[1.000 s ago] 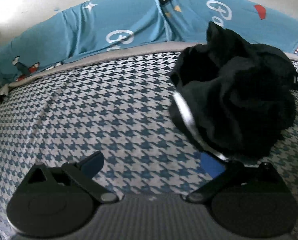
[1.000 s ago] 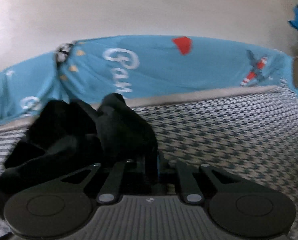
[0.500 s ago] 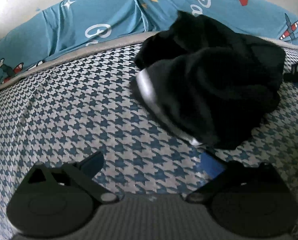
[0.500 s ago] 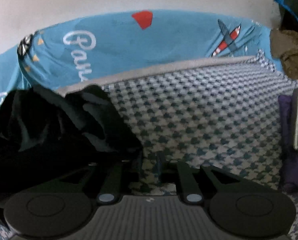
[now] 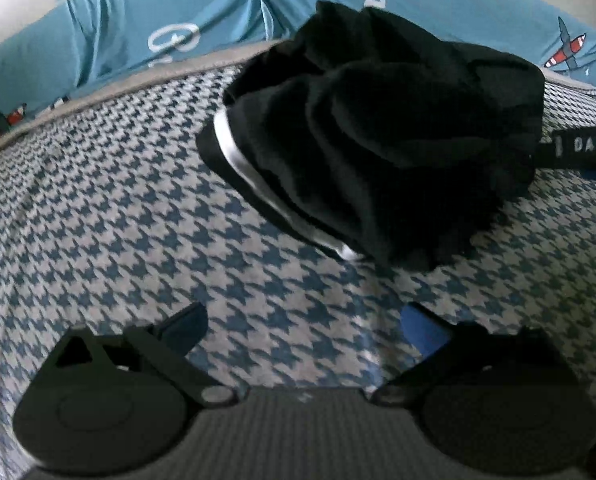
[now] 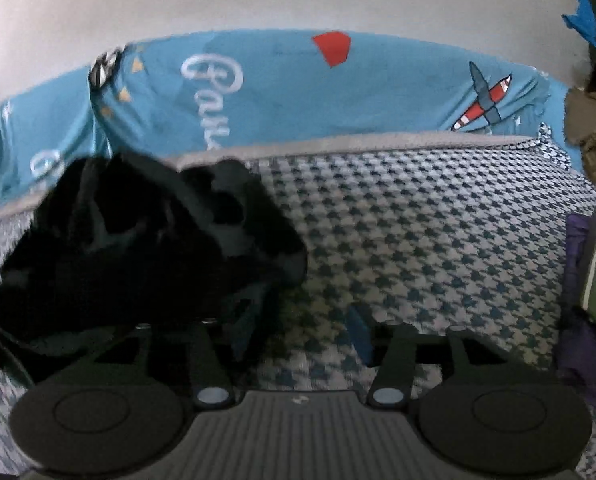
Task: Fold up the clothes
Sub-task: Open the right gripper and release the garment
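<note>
A crumpled black garment (image 5: 378,128) lies upper right on the checked bed cover (image 5: 97,208). Left gripper (image 5: 304,322) is spread wide, empty; right gripper (image 6: 302,330) is opening beside the garment, nothing between its jaws.

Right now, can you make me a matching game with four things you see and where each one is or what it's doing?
Things:
1. black garment
2. left hand-held gripper
3. right hand-held gripper
4. blue airplane-print fabric

States:
A. along the far edge of the bed, against the wall
B. jaws opening, only checked sheet between them
C. crumpled in a heap on the checked sheet
D. wide open, short of the heap

Pairs: 1-C, 2-D, 3-B, 4-A
</note>
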{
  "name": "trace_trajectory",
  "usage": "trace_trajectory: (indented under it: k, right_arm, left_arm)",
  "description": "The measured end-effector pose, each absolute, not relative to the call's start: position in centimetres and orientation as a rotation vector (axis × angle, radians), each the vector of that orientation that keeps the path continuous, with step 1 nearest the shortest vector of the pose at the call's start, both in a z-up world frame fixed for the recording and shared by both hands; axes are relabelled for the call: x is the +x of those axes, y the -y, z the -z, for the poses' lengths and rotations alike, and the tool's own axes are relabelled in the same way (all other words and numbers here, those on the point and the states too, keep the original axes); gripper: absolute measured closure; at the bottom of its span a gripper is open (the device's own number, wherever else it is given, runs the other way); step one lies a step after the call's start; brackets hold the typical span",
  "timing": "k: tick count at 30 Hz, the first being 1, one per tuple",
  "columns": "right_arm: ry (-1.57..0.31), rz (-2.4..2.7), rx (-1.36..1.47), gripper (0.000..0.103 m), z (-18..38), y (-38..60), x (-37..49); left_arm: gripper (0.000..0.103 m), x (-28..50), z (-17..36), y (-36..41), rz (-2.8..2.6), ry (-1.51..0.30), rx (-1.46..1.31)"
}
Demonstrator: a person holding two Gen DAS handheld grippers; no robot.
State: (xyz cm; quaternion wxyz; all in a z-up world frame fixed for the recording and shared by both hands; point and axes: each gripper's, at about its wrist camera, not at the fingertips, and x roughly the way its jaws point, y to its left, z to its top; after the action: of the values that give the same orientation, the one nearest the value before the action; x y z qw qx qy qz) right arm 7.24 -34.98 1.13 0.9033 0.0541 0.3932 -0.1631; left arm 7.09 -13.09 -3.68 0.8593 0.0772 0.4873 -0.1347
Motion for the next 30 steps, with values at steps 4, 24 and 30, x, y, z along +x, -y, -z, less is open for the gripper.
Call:
trace_trajectory:
  k: [4, 24, 30]
  right_arm:
    - [-0.865, 0.357, 0.112, 0.046, -0.4, 34.6, 7.4]
    - [-0.944, 0.394, 0.111, 0.036, 0.8, 34.3, 8.8]
    - [-0.952, 0.391, 0.096, 0.035, 0.9, 34.1, 9.0]
  left_arm:
    - [0.0, 7.0, 4.0, 13.1, 0.28, -1.058, 0.149]
    - [0.0, 5.6, 4.6, 13.5, 0.307, -1.138, 0.167]
    - [0.0, 5.5, 4.6, 13.3, 0.292, -1.122, 0.186]
